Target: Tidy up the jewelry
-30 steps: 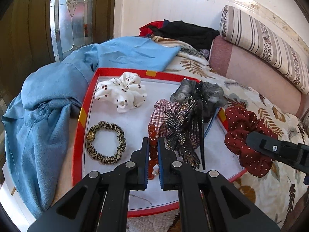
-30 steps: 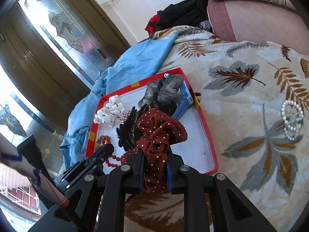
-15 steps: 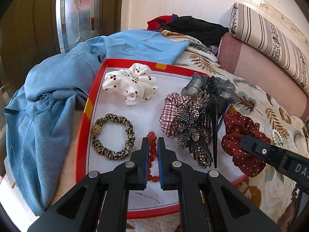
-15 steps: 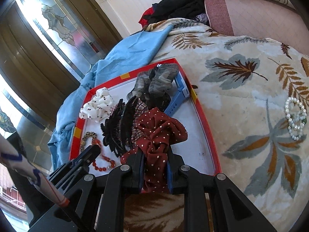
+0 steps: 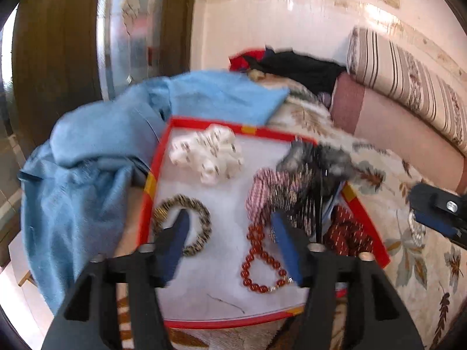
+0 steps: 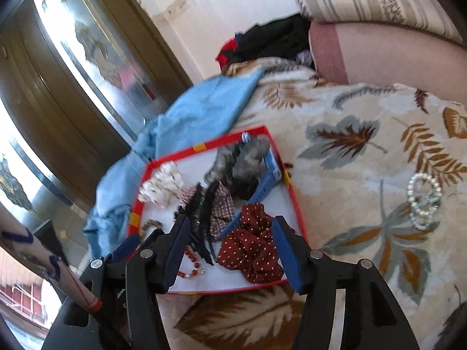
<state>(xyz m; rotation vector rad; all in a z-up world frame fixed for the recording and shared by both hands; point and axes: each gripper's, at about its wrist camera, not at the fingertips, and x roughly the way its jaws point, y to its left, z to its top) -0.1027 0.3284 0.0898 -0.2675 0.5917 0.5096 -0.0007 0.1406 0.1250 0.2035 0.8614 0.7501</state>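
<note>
Daylight floods in through glass door (image 6: 96,67) at my left, panes blown out white. Glare streaks wall (image 5: 292,8) right of door. Both views motion-blurred: white scrunchie (image 5: 210,154) below door smeared, pearl bracelets (image 6: 423,201) far right of door soft. Fisheye bends door frame; black vignette at corners.

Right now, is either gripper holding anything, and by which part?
Nothing is held. The left gripper and the right gripper both have jaws spread open; the red bead bracelet and the dark red polka-dot scrunchie lie loose on the tray.
</note>
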